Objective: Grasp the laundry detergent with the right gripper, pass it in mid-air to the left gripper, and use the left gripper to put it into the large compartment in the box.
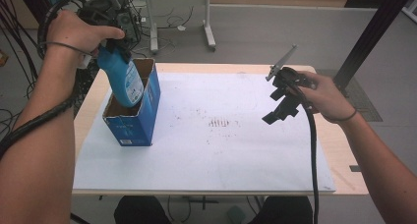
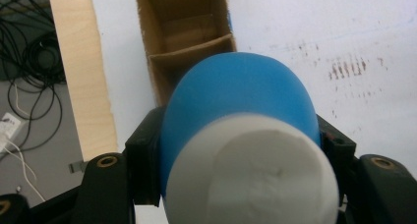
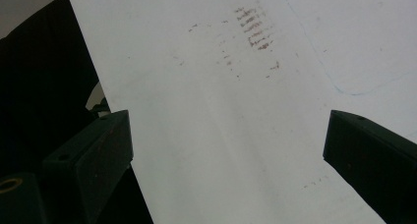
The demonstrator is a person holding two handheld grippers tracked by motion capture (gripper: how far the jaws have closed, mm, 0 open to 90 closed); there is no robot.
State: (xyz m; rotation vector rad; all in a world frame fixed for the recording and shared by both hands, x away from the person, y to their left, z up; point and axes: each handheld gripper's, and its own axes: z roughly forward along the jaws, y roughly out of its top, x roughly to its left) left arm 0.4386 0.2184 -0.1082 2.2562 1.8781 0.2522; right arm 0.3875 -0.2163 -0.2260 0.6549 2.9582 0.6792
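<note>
L claw is clamping a blue bottle just below its white cap; in the left gripper view the jaws are pressing on both sides of the blue body. The bottle is hanging from the claw, cap end up, base end down, w/ its long axis tilting a bit, base leaning toward the table centre.

Key relation: the box, an open-top blue carton w/ brown cardboard inside, is sitting straight below the claw, & the bottle's base is already dipping past the box rim. A cardboard divider is splitting the inside into compartments; the bottle looks to be going into the one nearer the person, but can't tell for sure since the bottle is hiding the bottom. Judging by that, the coming move is straight down along the bottle's axis, w/ little room sideways before the base is rubbing a wall or the divider.

R claw is hovering w/ jaws wide apart, gripping nothing, well apart from the box, over the bare white sheet on the table. L hand is by far the nearer one.
</note>
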